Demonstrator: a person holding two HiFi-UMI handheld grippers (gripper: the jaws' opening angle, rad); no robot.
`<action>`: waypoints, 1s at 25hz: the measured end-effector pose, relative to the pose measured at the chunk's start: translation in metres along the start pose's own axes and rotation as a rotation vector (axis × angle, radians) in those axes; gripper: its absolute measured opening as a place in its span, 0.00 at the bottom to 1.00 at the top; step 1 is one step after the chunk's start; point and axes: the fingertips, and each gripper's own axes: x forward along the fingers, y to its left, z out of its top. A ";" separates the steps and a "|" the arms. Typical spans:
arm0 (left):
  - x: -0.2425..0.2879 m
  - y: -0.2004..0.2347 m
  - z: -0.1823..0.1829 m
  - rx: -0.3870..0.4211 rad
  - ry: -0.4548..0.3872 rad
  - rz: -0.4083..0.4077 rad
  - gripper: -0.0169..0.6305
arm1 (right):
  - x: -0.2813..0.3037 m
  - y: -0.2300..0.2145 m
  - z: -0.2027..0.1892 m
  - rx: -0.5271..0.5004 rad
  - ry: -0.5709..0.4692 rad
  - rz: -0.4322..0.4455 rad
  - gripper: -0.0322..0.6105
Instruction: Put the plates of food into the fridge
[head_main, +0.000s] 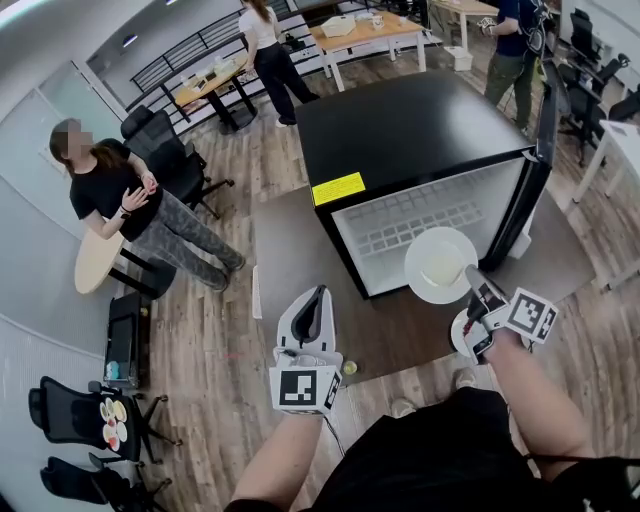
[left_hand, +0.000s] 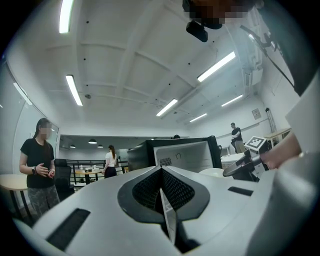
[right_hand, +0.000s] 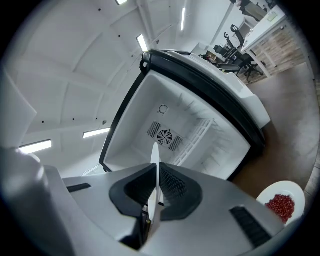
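A black mini fridge (head_main: 400, 130) stands on a brown mat with its door (head_main: 538, 170) swung open to the right; its white inside (right_hand: 185, 130) shows a wire shelf and a fan grille. My right gripper (head_main: 472, 278) is shut on the rim of a white plate (head_main: 438, 265), held just before the fridge's opening; in the right gripper view the plate (right_hand: 155, 165) shows edge-on between the jaws of the right gripper (right_hand: 154, 200). A second white plate (right_hand: 282, 205) with red food lies on the floor under my right hand. My left gripper (head_main: 310, 300) (left_hand: 162, 195) hovers shut, left of the fridge front, nothing seen in it.
A person in a black top (head_main: 120, 200) stands at the left beside a round table (head_main: 92, 268) and black office chairs (head_main: 165, 150). Other people (head_main: 265, 50) stand by desks at the back. The brown mat (head_main: 290, 250) spreads before the fridge on a wood floor.
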 end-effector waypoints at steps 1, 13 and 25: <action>-0.001 0.004 -0.001 -0.001 -0.002 -0.001 0.03 | 0.004 0.004 -0.002 -0.003 0.001 0.006 0.08; -0.024 0.031 0.005 0.054 0.007 0.061 0.03 | 0.040 0.027 -0.015 0.016 0.056 0.055 0.08; -0.001 0.049 0.006 0.044 0.046 0.121 0.03 | 0.089 0.026 -0.003 0.050 0.107 0.076 0.08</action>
